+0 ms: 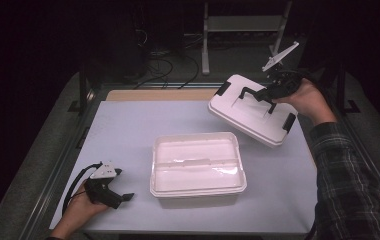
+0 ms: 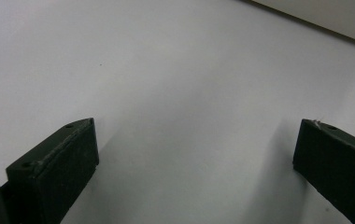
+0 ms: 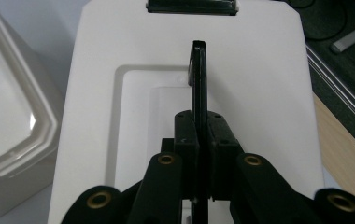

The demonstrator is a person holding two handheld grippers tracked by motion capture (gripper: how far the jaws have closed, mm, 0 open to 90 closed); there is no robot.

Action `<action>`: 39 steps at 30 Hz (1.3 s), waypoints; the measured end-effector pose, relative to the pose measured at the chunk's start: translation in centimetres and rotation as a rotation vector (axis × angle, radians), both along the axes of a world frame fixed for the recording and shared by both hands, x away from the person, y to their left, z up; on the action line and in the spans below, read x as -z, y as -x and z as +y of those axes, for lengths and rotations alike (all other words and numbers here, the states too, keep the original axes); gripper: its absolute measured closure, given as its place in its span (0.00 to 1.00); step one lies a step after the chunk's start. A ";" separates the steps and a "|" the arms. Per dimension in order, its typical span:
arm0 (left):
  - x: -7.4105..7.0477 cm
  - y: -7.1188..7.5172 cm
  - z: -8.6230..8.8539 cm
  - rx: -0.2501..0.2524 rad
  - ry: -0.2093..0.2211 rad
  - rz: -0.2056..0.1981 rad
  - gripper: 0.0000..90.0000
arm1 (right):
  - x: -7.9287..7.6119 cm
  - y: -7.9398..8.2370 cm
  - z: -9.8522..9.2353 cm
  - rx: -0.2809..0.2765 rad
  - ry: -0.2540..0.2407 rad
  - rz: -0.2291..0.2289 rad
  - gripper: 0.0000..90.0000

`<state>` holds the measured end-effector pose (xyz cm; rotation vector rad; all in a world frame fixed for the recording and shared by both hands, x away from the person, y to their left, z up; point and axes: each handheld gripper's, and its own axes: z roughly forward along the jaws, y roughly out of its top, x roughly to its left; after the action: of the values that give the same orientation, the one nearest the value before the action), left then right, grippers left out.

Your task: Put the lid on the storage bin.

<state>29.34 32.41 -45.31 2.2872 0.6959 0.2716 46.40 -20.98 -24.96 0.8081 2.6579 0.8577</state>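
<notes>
white plastic lid (image 1: 250, 111) looks light and stiff, hanging tilted from its black handle (image 3: 199, 79), which the right gripper (image 1: 264, 94) clamps.

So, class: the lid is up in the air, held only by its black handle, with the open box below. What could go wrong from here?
1. The right gripper pinches only the thin handle, and the lid hangs tilted; it might swing or slip.
2. The lid hangs near the table's far right edge, so a drop could land off it.
3. The left gripper rests open, away from the box, so nothing steadies the box.
</notes>
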 end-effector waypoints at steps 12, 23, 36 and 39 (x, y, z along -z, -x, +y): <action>0.0 0.0 0.0 0.001 -0.002 0.001 0.00 | -1.9 3.1 2.9 -0.175 -0.027 -0.003 0.94; 0.0 0.0 0.0 0.001 -0.003 0.001 0.00 | -2.5 5.3 6.1 -0.328 -0.052 0.016 0.94; 0.0 0.0 0.0 0.002 -0.003 0.001 0.00 | -2.2 7.4 11.2 -0.494 -0.029 0.041 0.94; 0.0 0.0 0.0 0.001 -0.003 0.001 0.00 | -2.1 7.9 12.3 -0.529 -0.022 0.049 0.94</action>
<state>29.34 32.42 -45.29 2.2905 0.6951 0.2707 38.51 -8.63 -22.88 0.1165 2.9567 0.9873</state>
